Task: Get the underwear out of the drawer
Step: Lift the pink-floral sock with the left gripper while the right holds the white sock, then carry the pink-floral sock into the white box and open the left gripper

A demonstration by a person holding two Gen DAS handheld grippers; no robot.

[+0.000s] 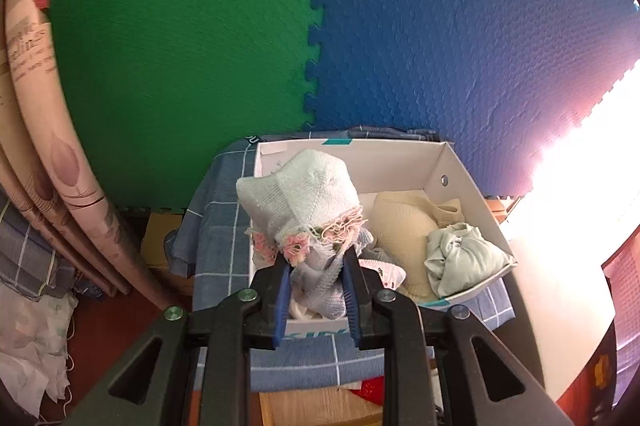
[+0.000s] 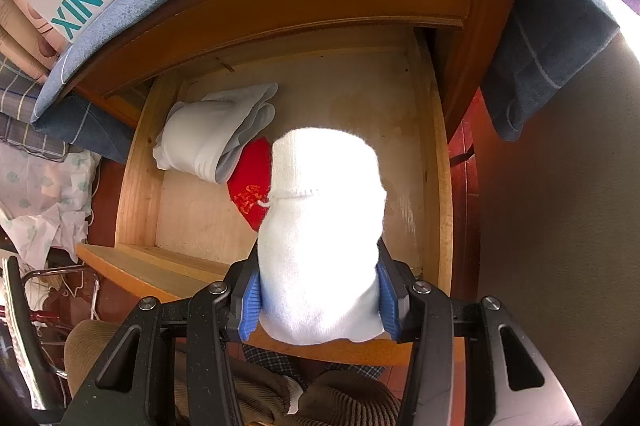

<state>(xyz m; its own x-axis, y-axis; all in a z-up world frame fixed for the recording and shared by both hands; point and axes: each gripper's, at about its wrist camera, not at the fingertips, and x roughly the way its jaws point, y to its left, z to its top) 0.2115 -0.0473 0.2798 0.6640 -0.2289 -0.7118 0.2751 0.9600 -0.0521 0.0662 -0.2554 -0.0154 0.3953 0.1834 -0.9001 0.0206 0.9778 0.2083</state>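
Soft knit cotton, light, limp, zero stiffness: sags and unrolls unless pinched across bunched middle, not by loose edge. Right hand-held gripper (image 2: pixel 319 296) clenched on white rolled bundle (image 2: pixel 320 226), pads squeezing both flanks near lower end, bundle poking up past fingertips over open wooden drawer (image 2: pixel 432 161). Overexposed white, ribbed knit, stitched seam across middle; could be underwear or sock, can't tell. Left in drawer: folded white-grey piece (image 2: pixel 212 133) at back left, red piece with orange print (image 2: pixel 252 185) just beside it, partly hidden behind held bundle. Left hand-held gripper (image 1: pixel 316 286) clenched on pale mint waffle-knit piece (image 1: pixel 300 193) with frayed pink-cream trim, held above white shoebox (image 1: pixel 460 181) on blue checked cloth (image 1: pixel 224 201); box already holding cream garment (image 1: pixel 400 226) and pale green wad (image 1: pixel 460 254). Frayed trim likely to snag on pad ridges at release; low slip risk otherwise, nothing fragile
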